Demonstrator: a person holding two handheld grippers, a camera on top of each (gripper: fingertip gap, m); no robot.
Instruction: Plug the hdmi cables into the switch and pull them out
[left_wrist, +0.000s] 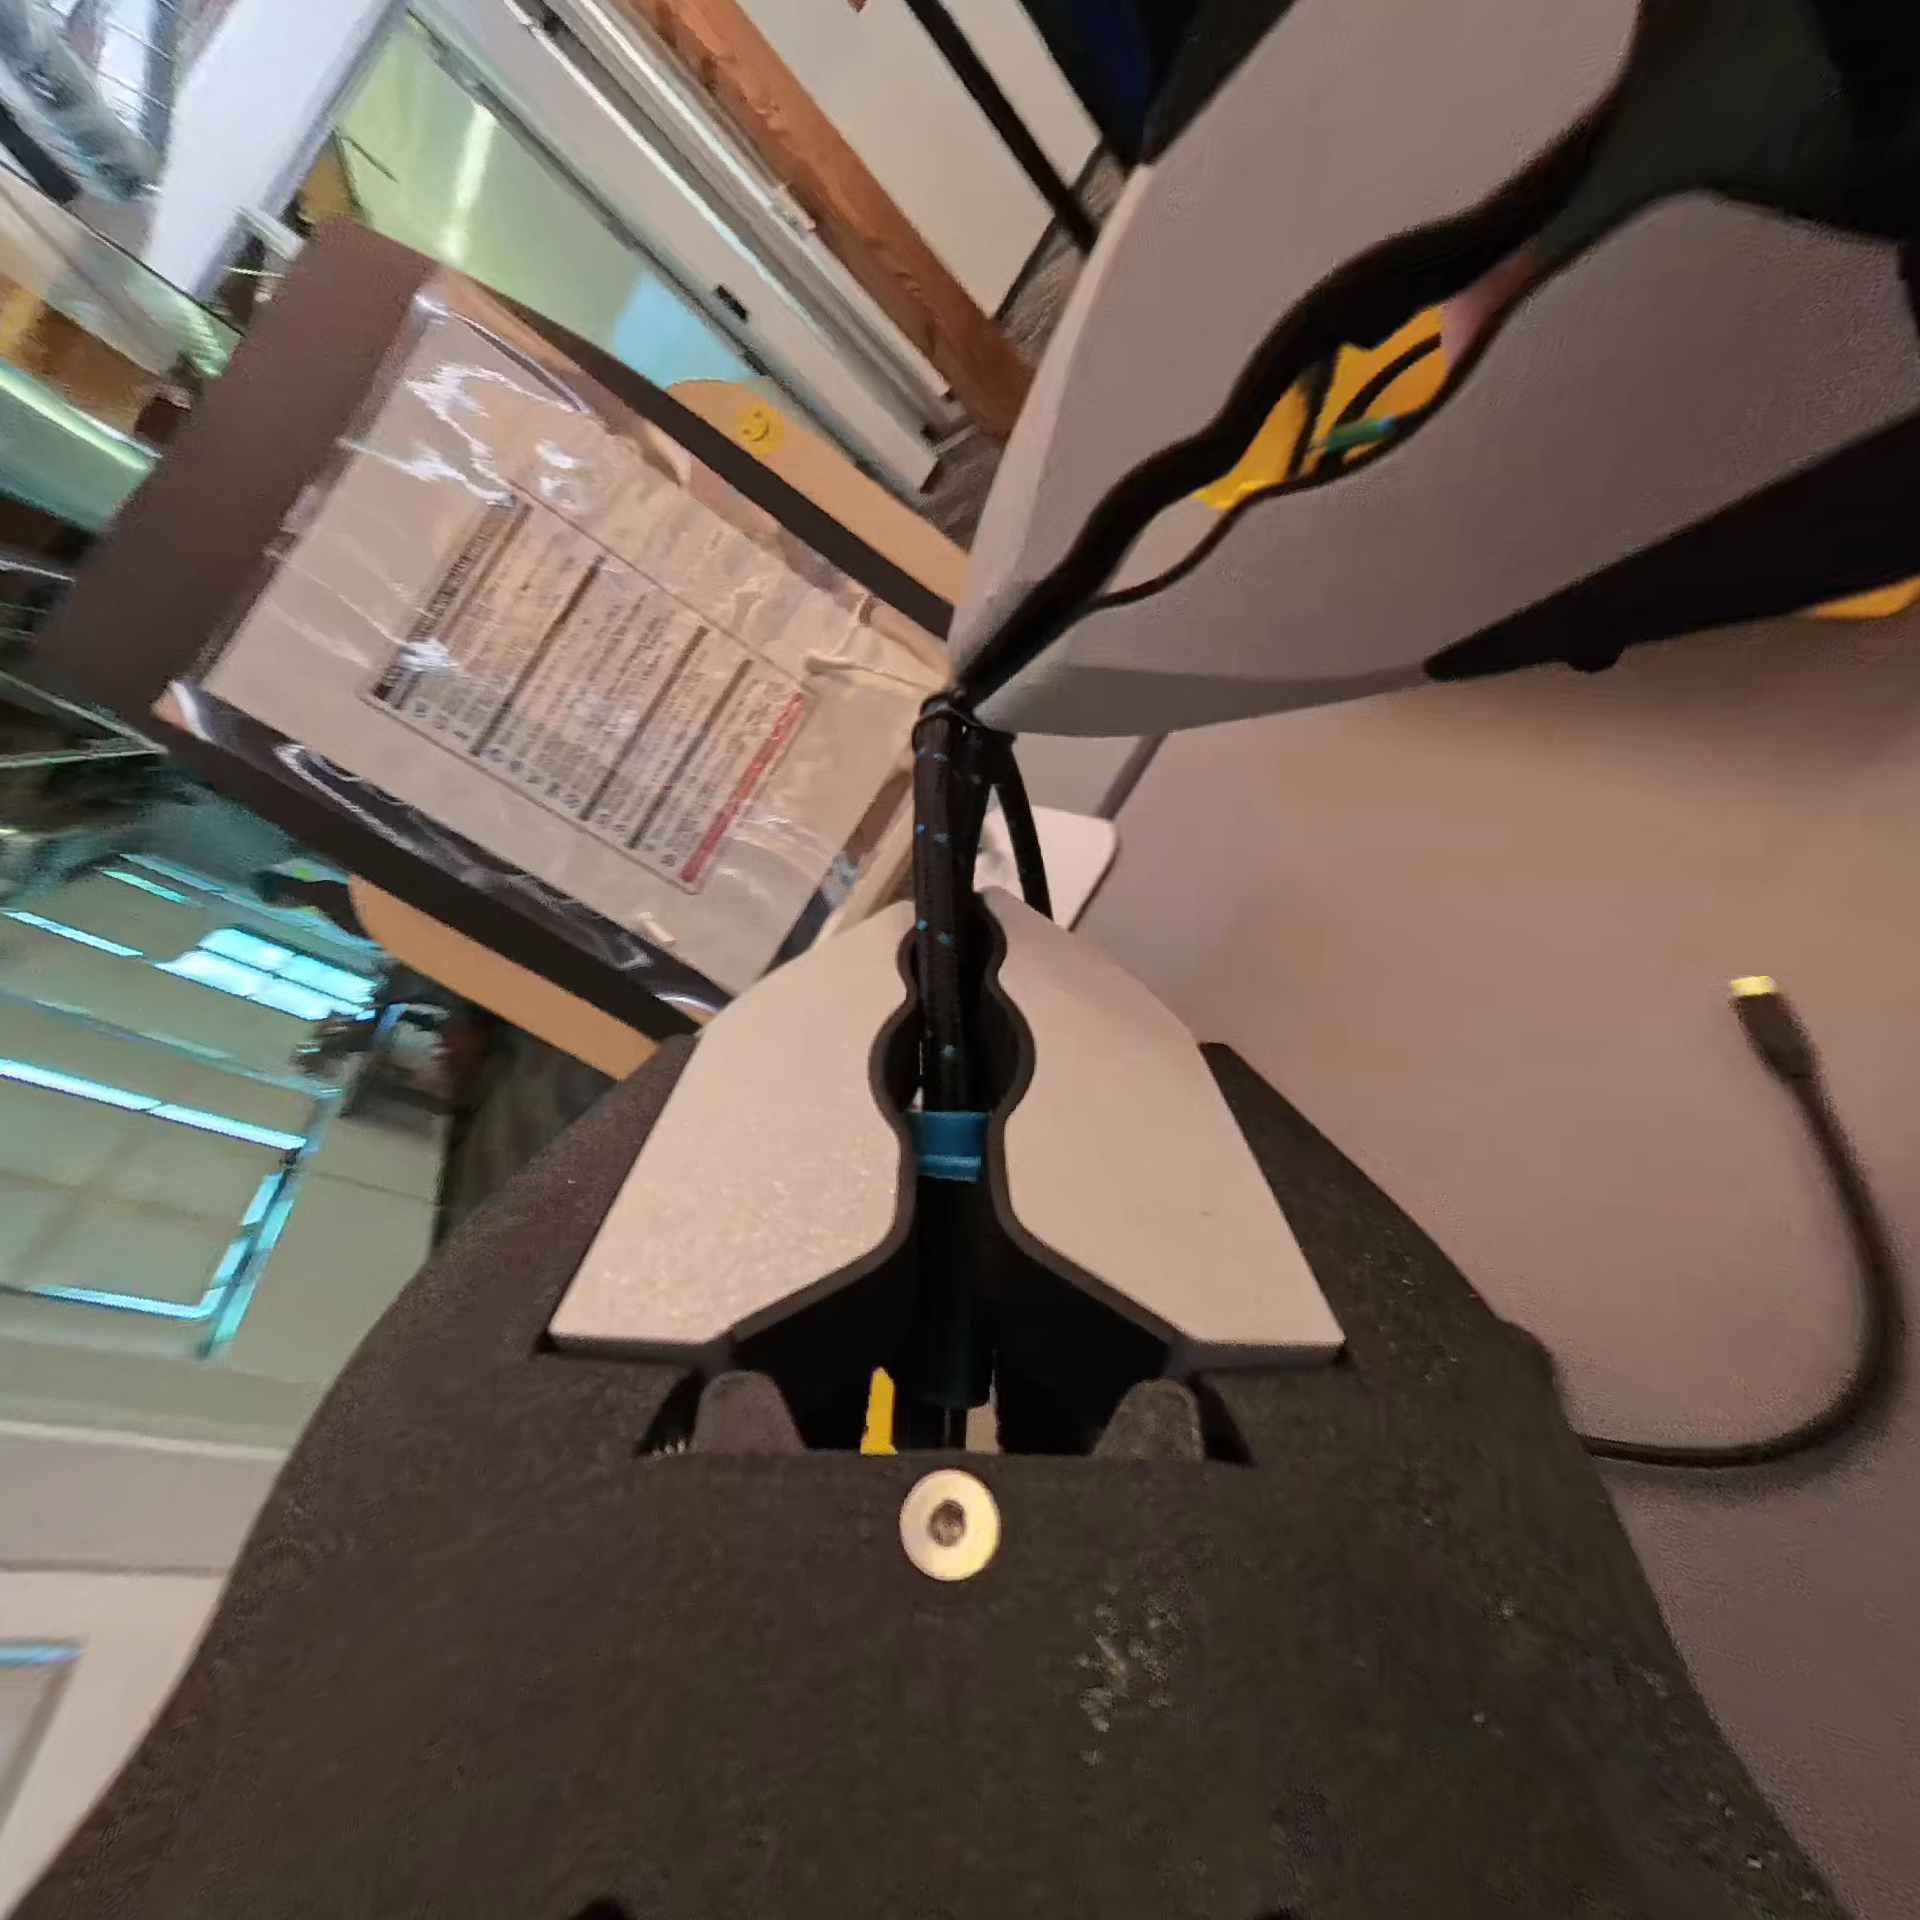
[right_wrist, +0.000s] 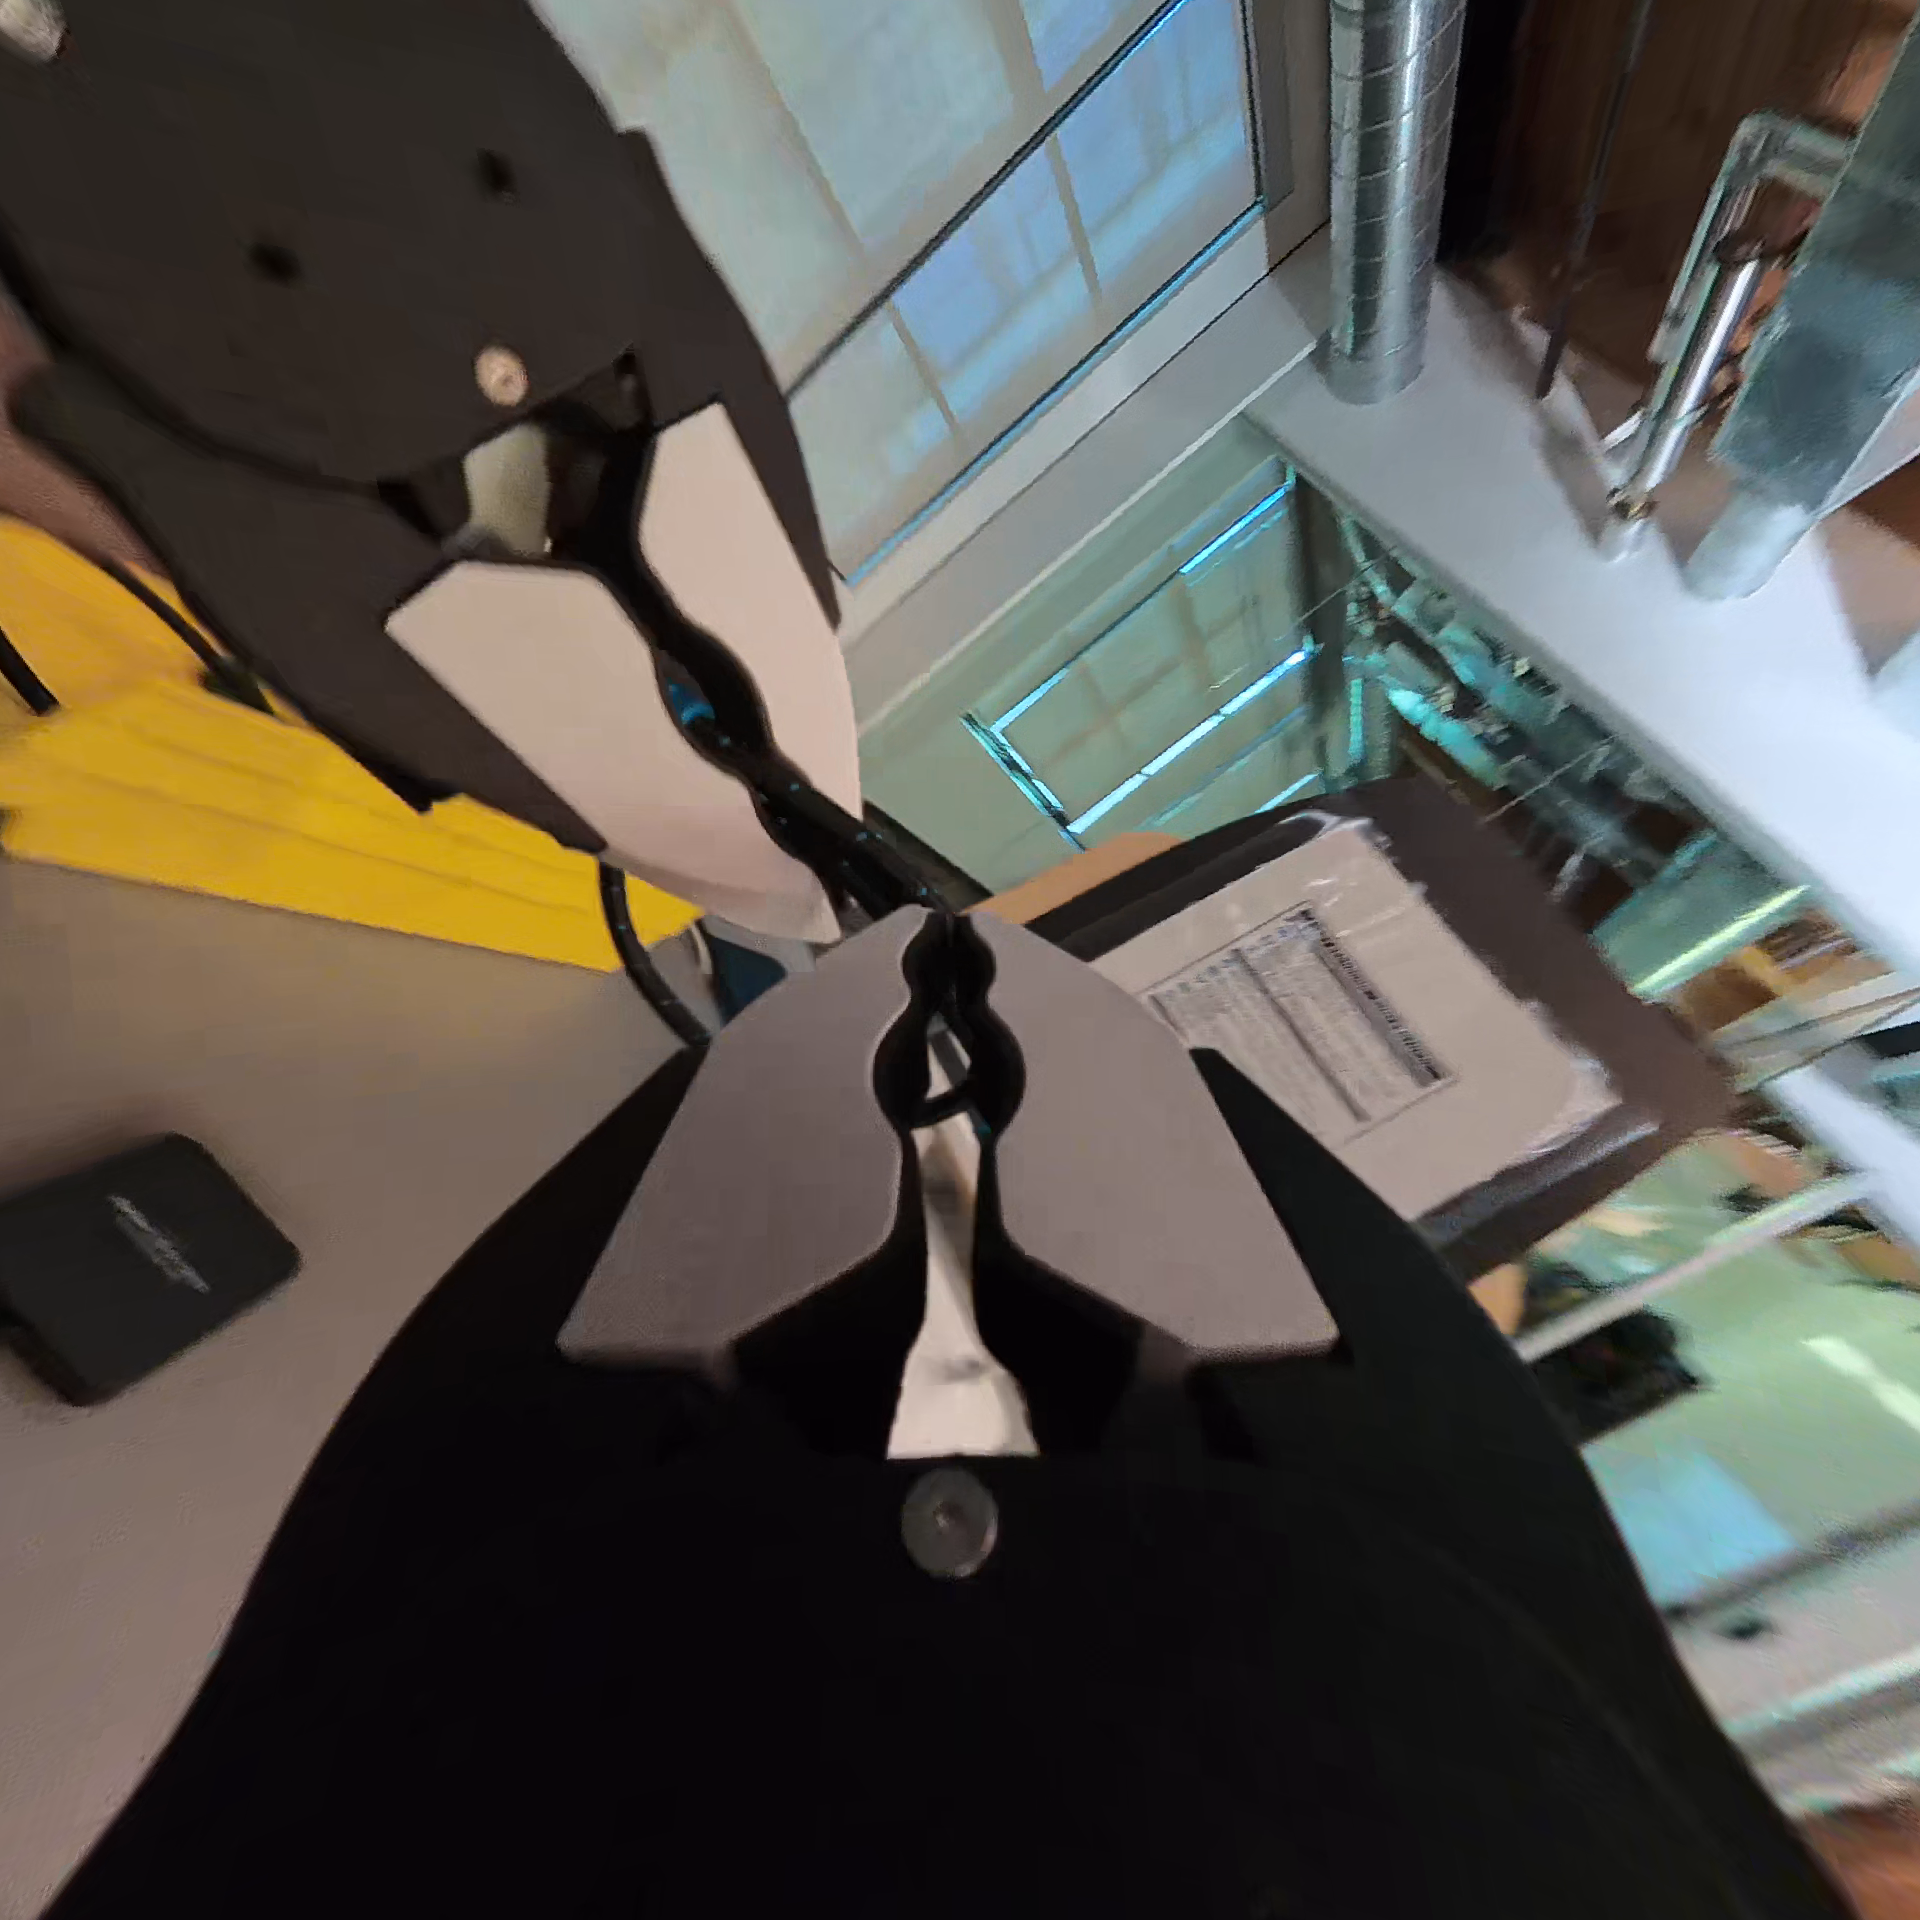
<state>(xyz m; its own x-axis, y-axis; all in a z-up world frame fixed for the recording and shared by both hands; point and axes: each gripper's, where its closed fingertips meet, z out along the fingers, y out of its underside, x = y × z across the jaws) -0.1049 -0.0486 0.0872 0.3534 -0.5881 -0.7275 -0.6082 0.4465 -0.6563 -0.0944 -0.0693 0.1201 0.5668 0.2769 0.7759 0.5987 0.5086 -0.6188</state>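
Grippers work together on one braided HDMI cable (left_wrist: 940, 821), both lifted above the grey table (left_wrist: 1455, 935). Left gripper (left_wrist: 951, 935) is clamped on the cable just ahead of its blue collar (left_wrist: 943, 1143). Right gripper (right_wrist: 951, 935) pinches the same cable bundle at its fingertips, the two tips almost touching. Switch (right_wrist: 135, 1262) lies flat on the table, well apart from both. A second cable (left_wrist: 1808, 1226) rests loose, its plug unconnected. Recommended procedure: release one grip, regrasp near the plug, align the plug squarely with the port, and brace the switch before pushing.
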